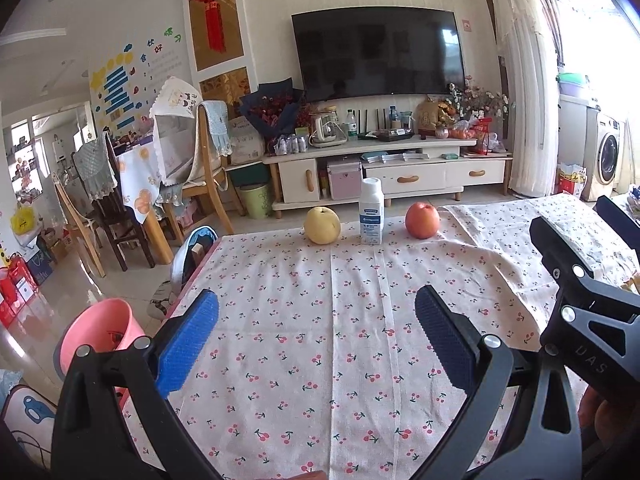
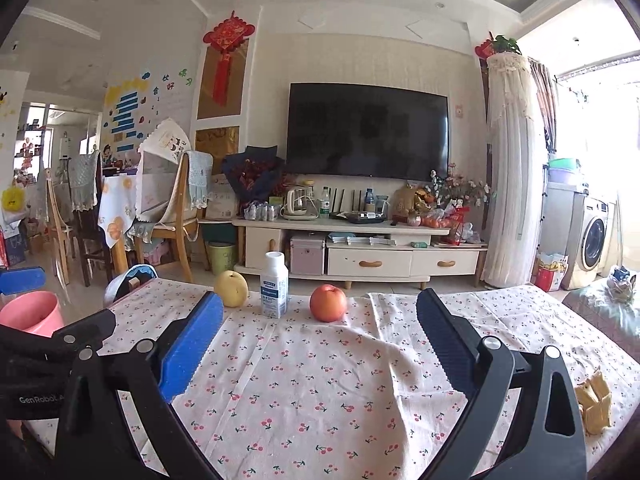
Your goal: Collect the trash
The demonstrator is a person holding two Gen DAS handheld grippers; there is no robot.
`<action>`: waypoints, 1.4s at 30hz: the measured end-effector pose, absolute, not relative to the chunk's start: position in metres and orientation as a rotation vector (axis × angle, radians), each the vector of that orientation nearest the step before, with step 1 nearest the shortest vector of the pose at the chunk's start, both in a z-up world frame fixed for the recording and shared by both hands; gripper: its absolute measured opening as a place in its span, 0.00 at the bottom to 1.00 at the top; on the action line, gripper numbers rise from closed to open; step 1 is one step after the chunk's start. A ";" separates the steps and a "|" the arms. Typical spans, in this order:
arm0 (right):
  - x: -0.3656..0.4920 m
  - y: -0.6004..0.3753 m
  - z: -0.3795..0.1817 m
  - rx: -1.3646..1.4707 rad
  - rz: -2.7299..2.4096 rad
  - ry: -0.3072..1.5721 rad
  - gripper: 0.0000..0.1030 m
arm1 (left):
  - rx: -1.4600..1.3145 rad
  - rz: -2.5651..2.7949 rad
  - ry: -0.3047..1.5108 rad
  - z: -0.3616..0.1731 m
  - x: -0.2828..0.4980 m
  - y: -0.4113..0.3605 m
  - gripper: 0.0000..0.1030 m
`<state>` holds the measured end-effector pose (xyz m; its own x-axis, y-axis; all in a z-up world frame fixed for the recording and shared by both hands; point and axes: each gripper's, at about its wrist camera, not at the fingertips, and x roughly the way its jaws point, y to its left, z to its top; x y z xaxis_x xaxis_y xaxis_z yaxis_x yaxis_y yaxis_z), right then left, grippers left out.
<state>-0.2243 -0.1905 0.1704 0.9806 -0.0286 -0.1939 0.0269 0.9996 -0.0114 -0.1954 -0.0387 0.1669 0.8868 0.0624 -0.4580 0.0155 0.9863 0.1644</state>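
Note:
A crumpled yellow-brown wrapper (image 2: 594, 404) lies on the cherry-print tablecloth (image 2: 320, 392) near its right edge, just right of my right gripper (image 2: 318, 340). That gripper is open and holds nothing. Along the far edge stand a yellow pear (image 1: 322, 225), a white bottle (image 1: 372, 212) and a red apple (image 1: 422, 220). My left gripper (image 1: 316, 332) hovers open and empty over the cloth's near left part. A pink bin (image 1: 102, 328) stands on the floor left of the table, beside the left gripper. In the left wrist view, a finger (image 1: 560, 240) of the right gripper shows at the right.
A blue-white helmet-like object (image 1: 196, 248) sits at the table's far left corner. Wooden chairs (image 1: 208, 184) and a draped dining table fill the left of the room. A green waste bin (image 1: 256, 200) stands by the TV cabinet (image 1: 400, 176). A cushioned seat (image 2: 608, 312) lies at the right.

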 end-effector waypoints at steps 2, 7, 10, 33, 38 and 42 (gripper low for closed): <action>-0.225 -0.192 0.171 -0.004 -0.034 0.192 0.93 | 0.160 0.021 0.484 0.167 -0.195 -0.039 0.96; -0.226 -0.196 0.175 0.009 -0.044 0.167 0.93 | 0.142 0.016 0.494 0.167 -0.191 -0.039 0.96; -0.225 -0.195 0.175 -0.001 -0.051 0.154 0.93 | 0.129 0.014 0.499 0.167 -0.188 -0.039 0.96; -0.193 -0.207 0.149 0.039 -0.065 0.280 0.94 | 0.096 0.031 0.521 0.162 -0.166 -0.043 0.96; -0.192 -0.207 0.148 0.037 -0.066 0.282 0.94 | 0.103 0.033 0.512 0.163 -0.167 -0.044 0.96; -0.192 -0.207 0.148 0.036 -0.065 0.285 0.94 | 0.101 0.035 0.513 0.164 -0.167 -0.045 0.96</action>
<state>-0.1919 -0.2065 0.1476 0.9576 -0.0592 -0.2820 0.0695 0.9972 0.0267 -0.1672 -0.0446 0.1635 0.8708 0.0587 -0.4880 -0.0079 0.9944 0.1056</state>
